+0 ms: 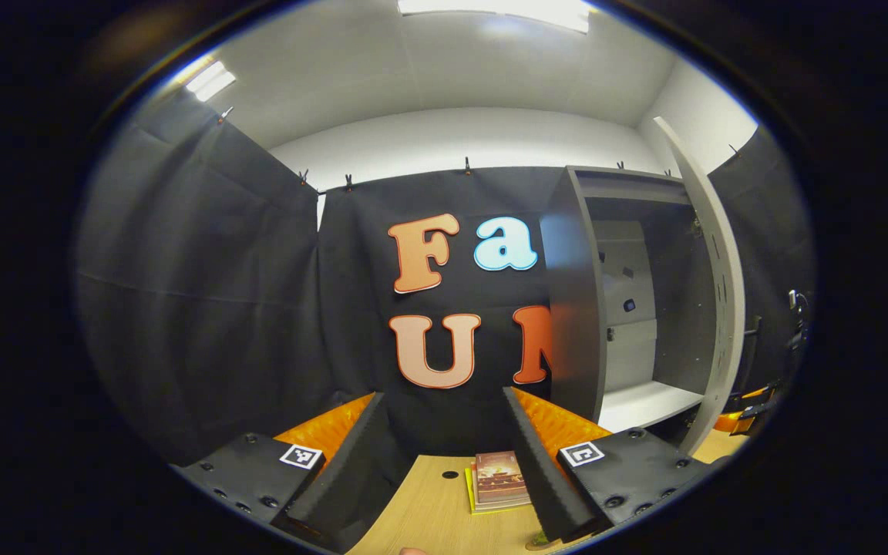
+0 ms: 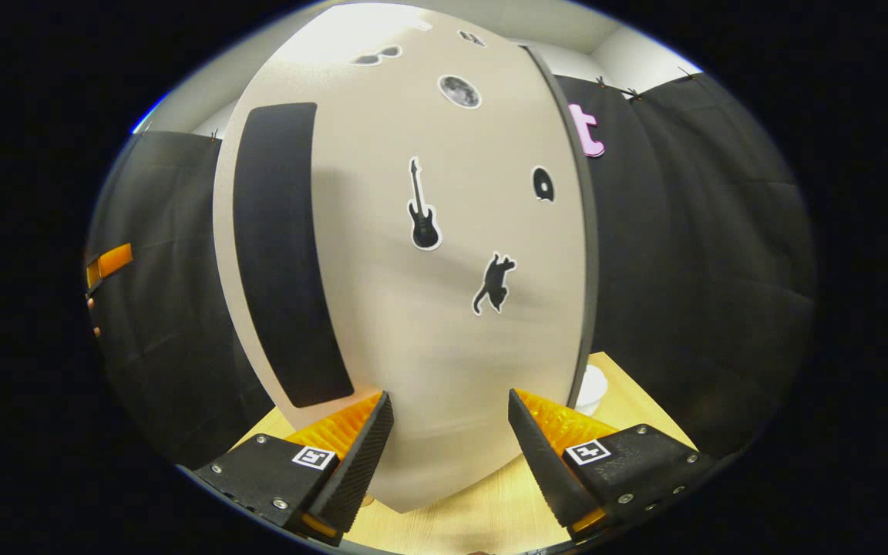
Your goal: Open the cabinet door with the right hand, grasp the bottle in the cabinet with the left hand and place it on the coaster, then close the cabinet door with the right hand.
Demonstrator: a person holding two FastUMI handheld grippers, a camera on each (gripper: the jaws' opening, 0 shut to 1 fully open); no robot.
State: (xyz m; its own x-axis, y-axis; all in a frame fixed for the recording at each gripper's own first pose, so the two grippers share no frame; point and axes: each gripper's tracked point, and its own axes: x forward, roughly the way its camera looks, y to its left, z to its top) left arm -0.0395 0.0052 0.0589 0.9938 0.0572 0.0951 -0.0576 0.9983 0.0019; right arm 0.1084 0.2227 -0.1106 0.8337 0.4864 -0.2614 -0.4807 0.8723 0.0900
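Here, both tools (image 1: pixel 444 432) (image 2: pixel 450 432) open-fingered, cabinet door (image 2: pixel 444 270) swung wide

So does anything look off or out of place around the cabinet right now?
Nothing looks damaged or spilled. The cabinet door stands open, its stickers intact, and the cabinet shelf looks bare, with no bottle visible inside. A small stack of books lies flat on the table.

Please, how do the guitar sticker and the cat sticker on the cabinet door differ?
The guitar sticker stands upright and narrow; the cat sticker is tilted and wider. The guitar sticker sits higher and further left on the cabinet door, the cat sticker lower and further right. Both are black shapes with white outlines.
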